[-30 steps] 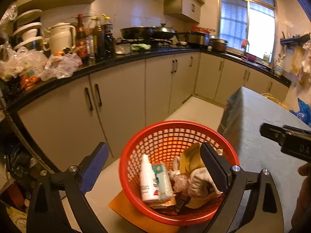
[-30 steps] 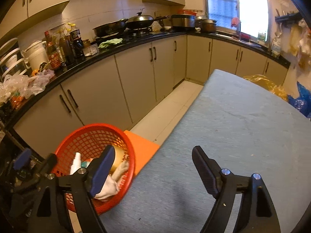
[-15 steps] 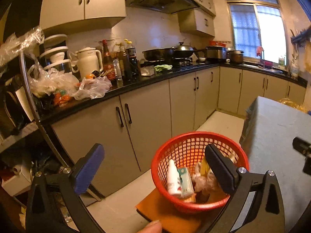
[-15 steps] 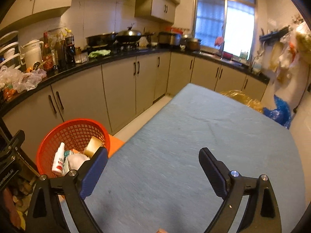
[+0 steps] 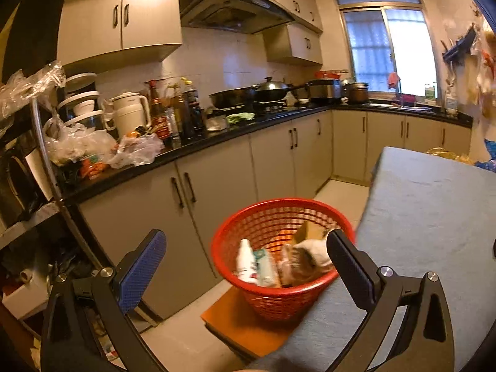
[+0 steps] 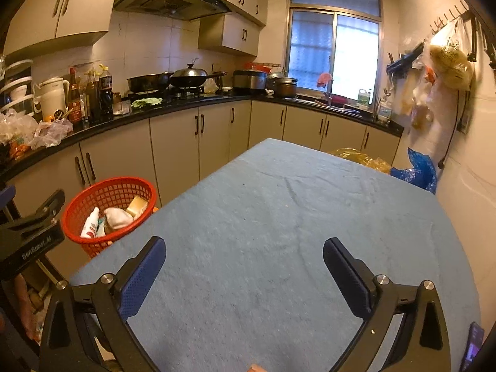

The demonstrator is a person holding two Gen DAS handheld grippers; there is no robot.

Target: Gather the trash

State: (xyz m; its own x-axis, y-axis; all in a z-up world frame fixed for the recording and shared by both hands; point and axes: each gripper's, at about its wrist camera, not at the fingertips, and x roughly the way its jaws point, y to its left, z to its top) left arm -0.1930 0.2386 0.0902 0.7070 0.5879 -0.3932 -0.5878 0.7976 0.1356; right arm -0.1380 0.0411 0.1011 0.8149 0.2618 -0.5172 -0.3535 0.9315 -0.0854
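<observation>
With my left claw wide and empty, my right claw opening over the seemingly bare desk, I'd scan slowly for strays before leaving the trash in the basket.

From my left camera the basket sits at twelve o'clock on a board, just beside the table at two o'clock. In the basket a bottle lies left of a carton, with a cloth to their right. The counter runs behind from nine to one o'clock, with a kettle and bottles on it.
</observation>
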